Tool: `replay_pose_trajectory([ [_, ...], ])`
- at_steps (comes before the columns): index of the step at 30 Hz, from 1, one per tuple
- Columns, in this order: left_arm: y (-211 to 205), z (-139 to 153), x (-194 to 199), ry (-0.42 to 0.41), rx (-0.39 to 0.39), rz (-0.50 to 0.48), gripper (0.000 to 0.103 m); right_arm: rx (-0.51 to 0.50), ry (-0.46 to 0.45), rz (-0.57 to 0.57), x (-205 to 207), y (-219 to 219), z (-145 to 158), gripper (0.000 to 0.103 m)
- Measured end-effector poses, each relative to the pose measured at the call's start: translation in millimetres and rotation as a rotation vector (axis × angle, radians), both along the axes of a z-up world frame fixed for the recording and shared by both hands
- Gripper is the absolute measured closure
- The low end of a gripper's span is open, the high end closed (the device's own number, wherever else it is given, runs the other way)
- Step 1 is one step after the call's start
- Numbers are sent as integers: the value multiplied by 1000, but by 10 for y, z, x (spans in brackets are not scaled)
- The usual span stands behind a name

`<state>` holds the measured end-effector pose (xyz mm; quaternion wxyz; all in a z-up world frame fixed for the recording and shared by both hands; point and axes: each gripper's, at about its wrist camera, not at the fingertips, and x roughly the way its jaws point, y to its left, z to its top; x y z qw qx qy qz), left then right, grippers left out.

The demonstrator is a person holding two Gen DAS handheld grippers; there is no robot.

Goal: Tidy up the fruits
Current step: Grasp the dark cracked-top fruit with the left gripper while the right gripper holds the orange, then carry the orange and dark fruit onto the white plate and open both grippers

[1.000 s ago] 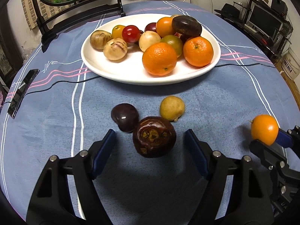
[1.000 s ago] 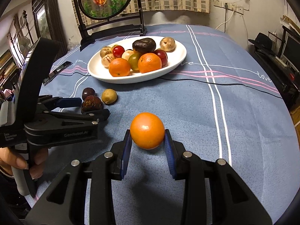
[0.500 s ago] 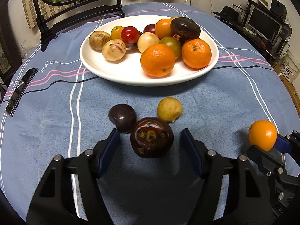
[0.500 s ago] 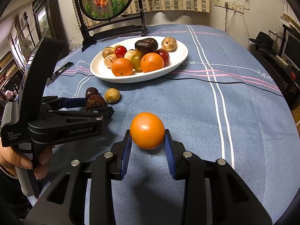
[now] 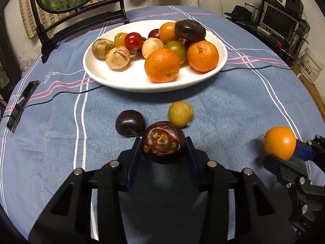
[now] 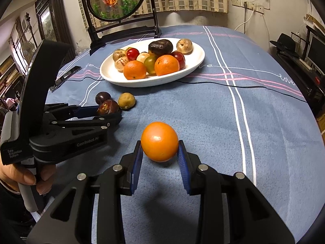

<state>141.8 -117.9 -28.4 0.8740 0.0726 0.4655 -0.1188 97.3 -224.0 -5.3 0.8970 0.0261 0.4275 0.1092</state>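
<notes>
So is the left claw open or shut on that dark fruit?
Shut. The left claw has both pads pressed against the dark fruit, one on each side.

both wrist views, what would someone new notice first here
The white plate heaped with mixed fruit at the far middle of the blue tablecloth draws the eye first. Nearer, the left gripper is shut on a dark mangosteen, and the right gripper is shut on an orange.

Left gripper (image 5: 163, 154) clamped, right gripper (image 6: 159, 156) clamped — both level, side by side
</notes>
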Motion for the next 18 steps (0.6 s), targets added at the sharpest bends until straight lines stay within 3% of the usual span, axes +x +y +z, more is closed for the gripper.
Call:
replay_pose_trajectory([
  [9, 175, 84, -119, 38, -52, -1, 60, -10, 0, 13, -21, 89, 22, 69],
  [18, 309, 404, -208, -38, -64, -4, 60, -11, -22, 27, -14, 163, 102, 68],
])
